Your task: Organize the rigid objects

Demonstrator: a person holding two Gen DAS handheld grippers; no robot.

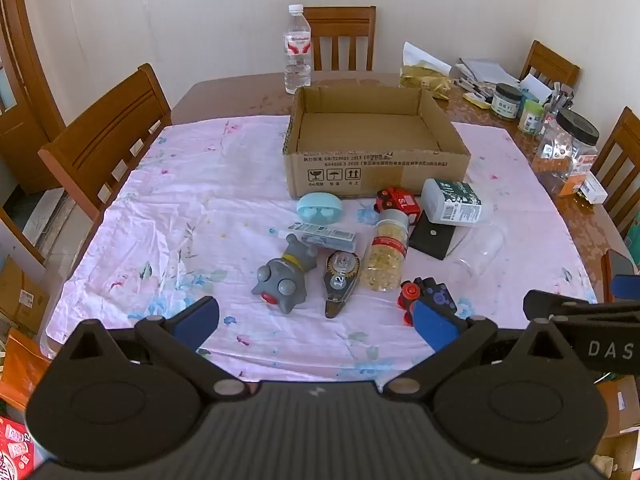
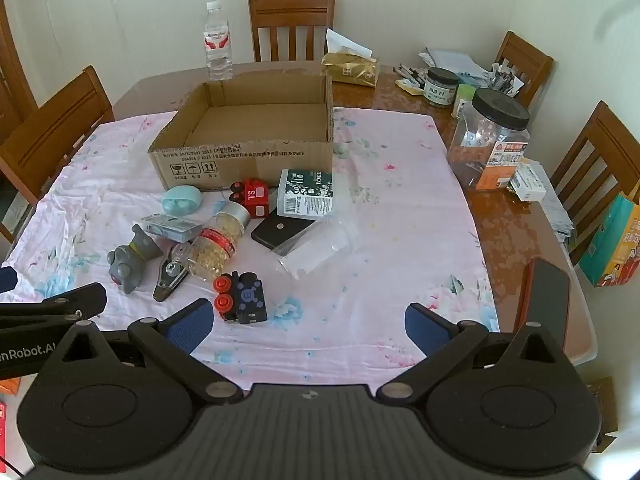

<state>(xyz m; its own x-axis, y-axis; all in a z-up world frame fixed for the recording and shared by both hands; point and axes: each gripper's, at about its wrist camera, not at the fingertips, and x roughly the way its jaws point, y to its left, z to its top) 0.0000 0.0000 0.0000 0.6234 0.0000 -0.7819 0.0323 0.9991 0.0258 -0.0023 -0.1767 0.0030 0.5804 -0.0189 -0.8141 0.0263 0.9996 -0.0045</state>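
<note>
An open, empty cardboard box (image 1: 376, 168) (image 2: 240, 160) stands on the pink cloth. In front of it lie a grey toy figure (image 1: 284, 280) (image 2: 130, 260), a correction tape (image 1: 340, 284), a capsule bottle (image 1: 386, 252) (image 2: 216, 244), a black toy train (image 2: 244, 296), a red toy train (image 1: 398, 202), a teal case (image 1: 319, 208), a black wallet (image 2: 280, 232), a clear cup (image 2: 316, 248) and a white pack (image 2: 306, 194). My left gripper (image 1: 316, 322) hangs open above the near cloth, short of the grey toy. My right gripper (image 2: 308, 326) is open too, just right of the black train.
A water bottle (image 1: 297, 52) stands behind the box. Jars (image 2: 488, 140), pens and a tissue pack (image 2: 352, 66) crowd the bare wood at the back right. A dark phone (image 2: 544, 296) lies at the table's right edge. Wooden chairs (image 1: 108, 132) ring the table.
</note>
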